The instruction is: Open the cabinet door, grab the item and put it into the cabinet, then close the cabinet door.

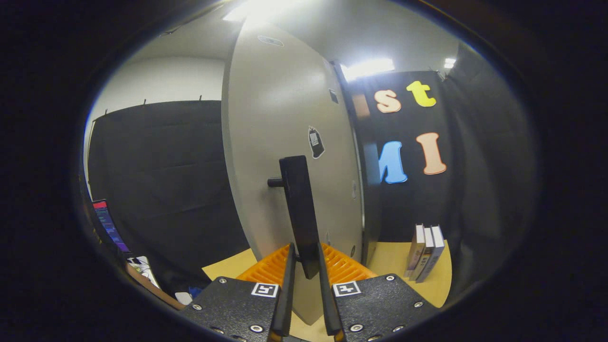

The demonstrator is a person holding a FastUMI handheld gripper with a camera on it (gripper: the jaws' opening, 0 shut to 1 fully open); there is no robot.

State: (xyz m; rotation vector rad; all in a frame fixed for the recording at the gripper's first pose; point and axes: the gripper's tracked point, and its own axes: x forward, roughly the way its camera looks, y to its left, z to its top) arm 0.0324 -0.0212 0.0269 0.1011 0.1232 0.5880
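The pale grey cabinet door [285,142] stands swung partly outward, its face turned toward me. A black vertical bar handle [298,204] juts from it on a short stub. My gripper [306,268] is shut on the lower end of that handle, one finger pressing each side. Three upright books [424,253] stand on the tan tabletop [389,259] to the right, beyond the fingers. A dark gap beside the door's right edge shows the cabinet opening [368,190]; its inside is too dark to make out.
A small black sticker [316,141] is on the door face. A monitor [109,225] and some clutter with cables [142,268] sit low at the far left.
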